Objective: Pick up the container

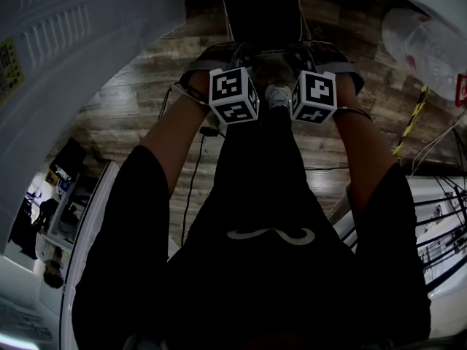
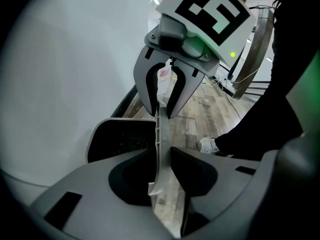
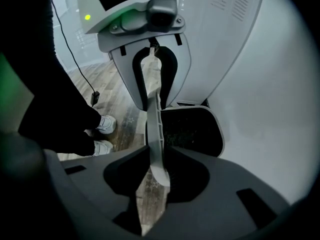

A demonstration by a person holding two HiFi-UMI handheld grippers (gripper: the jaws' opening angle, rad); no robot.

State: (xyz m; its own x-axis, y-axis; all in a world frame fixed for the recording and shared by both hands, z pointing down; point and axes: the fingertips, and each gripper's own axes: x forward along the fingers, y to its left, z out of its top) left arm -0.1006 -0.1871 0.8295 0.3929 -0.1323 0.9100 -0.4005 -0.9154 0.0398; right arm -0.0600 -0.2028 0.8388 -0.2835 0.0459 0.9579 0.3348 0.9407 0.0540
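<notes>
Jaws, both pairs: closed on one item; left gripper point(image 2: 162, 156) and right gripper point(image 3: 156, 156) face each other and pinch opposite ends of the same thin pale-grey panel point(image 2: 160, 134), each pair of pads pressed flat on its two faces. Item held: container point(image 2: 122, 139), rounded-rectangle mouth, dark speckled interior, pale-grey rim; it sits just beyond the grippers, away from the person, with the panel rising along its near side. Whether the panel is a lid stood on edge or a flange of the wall cannot be told, nor whether the base is clear of the floor. Position: in front of the person's waist, over the wood-plank floor point(image 1: 146, 86), close beside a large white cabinet point(image 1: 73, 35) with moulded vent slots. Material, by appearance: moulded plastic, smooth and matt, thin-walled, the panel ribbed along its edge. Handling, judged: light and seemingly empty; stiff enough to carry but liable to flex or twist at a thin panel; a smooth face may slide in the pads if the body swings. Hold advised: both ends together, deep on the panel near the rim where it looks stiffest, kept level and lifted evenly so the weight hangs between the grippers rather than levering on one. Also present: marker cube point(image 1: 233, 93) on each gripper, black-and-white squares; black cable point(image 1: 193, 166) trailing to the floor; pale shoes point(image 3: 105, 124) of the person, dark sleeves and trousers
</notes>
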